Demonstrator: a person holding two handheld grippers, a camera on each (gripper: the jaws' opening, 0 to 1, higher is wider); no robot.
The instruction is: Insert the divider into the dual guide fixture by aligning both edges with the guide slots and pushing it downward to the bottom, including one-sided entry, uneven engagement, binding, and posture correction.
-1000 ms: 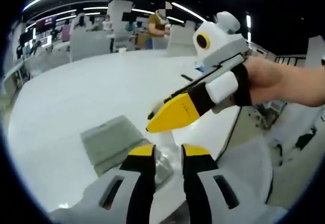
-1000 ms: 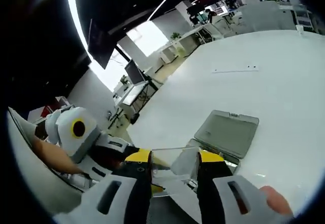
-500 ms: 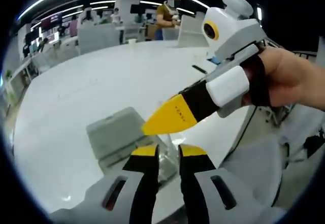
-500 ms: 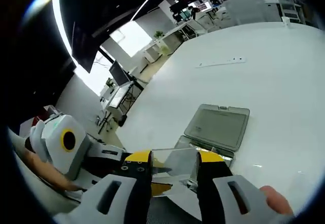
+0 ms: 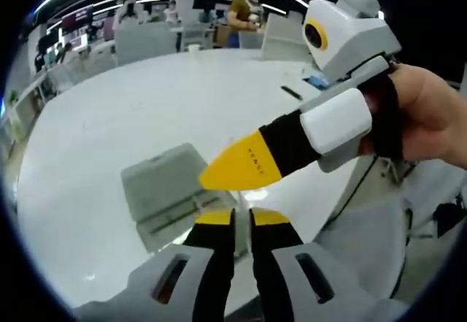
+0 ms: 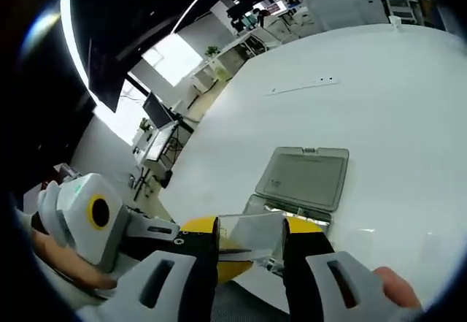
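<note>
Right tool (image 6: 249,236): jaws set apart and closed on the clear divider (image 6: 252,236), a transparent sheet spanning the gap between the yellow tips.
Left tool (image 5: 241,218): jaws nearly together; grip on anything cannot be told, though its tips meet the divider's edge region in the right gripper view.
Divider location: aloft, just short of the near edge of the counter (image 6: 379,110), held between both tools.
Divider axis: long edge running 9-to-3 o'clock across the right gripper view; flat face turned toward that camera.
Fixture (image 6: 303,182): grey, lid-like panel swung back, resting on the counter; guide slots not distinguishable.
Key relation: fixture lies toward 12 o'clock from the right tool, just beyond the divider's top edge; in the left gripper view the fixture (image 5: 171,194) lies toward 10 o'clock from the left tool.
Nearer tool: right, judged; carries the sheet squarely.
Crossing tool: right tool (image 5: 244,167) entering the left gripper view from 3 o'clock, yellow tip pointing to 8 o'clock, above the left tips.
Stage, judged: divider not yet in the slots; approach and alignment pending.
</note>
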